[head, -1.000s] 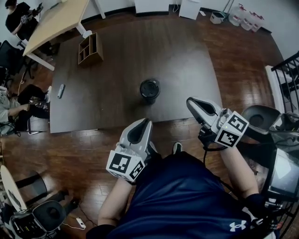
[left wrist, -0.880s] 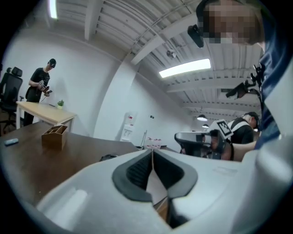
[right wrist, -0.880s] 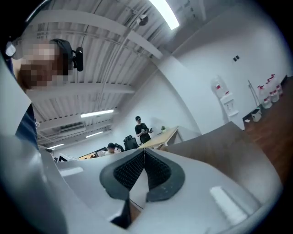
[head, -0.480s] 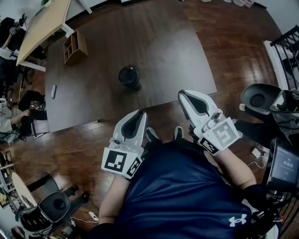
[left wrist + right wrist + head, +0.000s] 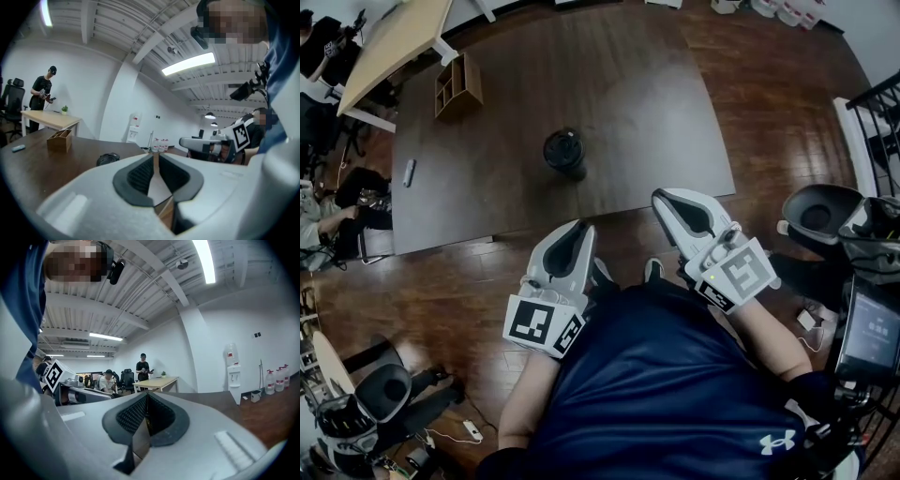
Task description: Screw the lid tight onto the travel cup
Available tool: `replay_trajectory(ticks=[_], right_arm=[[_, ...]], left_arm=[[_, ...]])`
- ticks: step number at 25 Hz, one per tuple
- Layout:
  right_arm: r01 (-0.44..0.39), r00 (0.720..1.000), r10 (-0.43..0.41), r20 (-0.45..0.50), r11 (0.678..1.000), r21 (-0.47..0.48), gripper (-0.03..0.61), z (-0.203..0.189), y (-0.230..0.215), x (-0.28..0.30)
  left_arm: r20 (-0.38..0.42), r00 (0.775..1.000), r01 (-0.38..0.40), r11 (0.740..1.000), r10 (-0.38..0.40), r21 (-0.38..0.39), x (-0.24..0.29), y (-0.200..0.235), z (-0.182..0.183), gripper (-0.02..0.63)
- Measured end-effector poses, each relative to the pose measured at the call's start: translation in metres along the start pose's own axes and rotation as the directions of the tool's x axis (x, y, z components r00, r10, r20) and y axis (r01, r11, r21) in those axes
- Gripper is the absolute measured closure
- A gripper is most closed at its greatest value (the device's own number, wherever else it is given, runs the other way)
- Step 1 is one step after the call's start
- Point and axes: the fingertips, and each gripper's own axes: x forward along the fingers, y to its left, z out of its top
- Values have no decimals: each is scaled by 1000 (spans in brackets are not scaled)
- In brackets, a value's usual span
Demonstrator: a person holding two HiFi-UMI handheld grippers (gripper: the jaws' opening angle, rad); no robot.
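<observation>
Two grippers, both empty and held low in front of the person's body.

1. Left gripper (image 5: 570,234): jaws together, nothing between them; it sits short of the table's (image 5: 656,103) near edge.
2. Right gripper (image 5: 667,200): jaws together, nothing between them; its tip is at the table's near edge.
3. Cup (image 5: 564,151): black, upright on the dark table, well ahead of both grippers and touched by neither. The top is round and dark; whether the lid is tight cannot be told.
4. Wooden organiser (image 5: 457,86): far left corner of the table.
</observation>
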Motion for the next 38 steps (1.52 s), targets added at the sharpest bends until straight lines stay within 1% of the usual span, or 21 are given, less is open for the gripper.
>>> replay_trajectory(ticks=[5,14,19,23,28,31,32,33,34,35,36,37,38], right_arm=[[-14,1000,14,-8,1000,-3,566,-3,4,4],[-15,1000,15,-22,1000,-8,566,-3,9,22],[-19,1000,18,-19,1000,-11,566,-2,6,8],[-16,999,16,-30,1000,-19,566,-3,2,11],[-63,995,59,-82,997,-46,565,-13,-2,36],[-110,985,95,-143,989,-96,563,-23,-6,66],[-134,978,112,-176,984,-114,555,-28,-7,79],[-165,966,133,-220,977,-136,520,-34,-7,93],[-206,949,156,-275,965,-163,463,-42,-6,108],[-255,925,180,-336,947,-196,403,-50,-4,123],[-312,895,201,-398,920,-237,359,-57,0,137],[-375,860,218,-461,883,-283,329,-63,5,150],[-443,819,228,-526,835,-328,314,-71,9,162]], left_arm=[[17,1000,-5,1000,5,-3,-3,4,-4,575],[7,1000,-7,1000,7,-9,-3,21,4,575],[3,1000,-8,1000,8,-1,0,8,3,575],[-1,1000,0,1000,0,2,3,6,3,575],[2,999,-34,999,34,14,1,26,-4,565],[-8,998,-64,997,64,32,4,55,-20,532],[-17,997,-76,996,77,36,6,66,-25,514],[-27,996,-87,995,89,43,8,78,-30,494],[-39,994,-95,994,97,52,12,89,-35,474],[-54,993,-98,993,101,67,16,99,-41,448],[-71,992,-95,991,102,89,22,109,-48,429],[-92,990,-91,988,103,123,29,119,-57,421],[-118,987,-86,982,107,168,37,131,-68,417]])
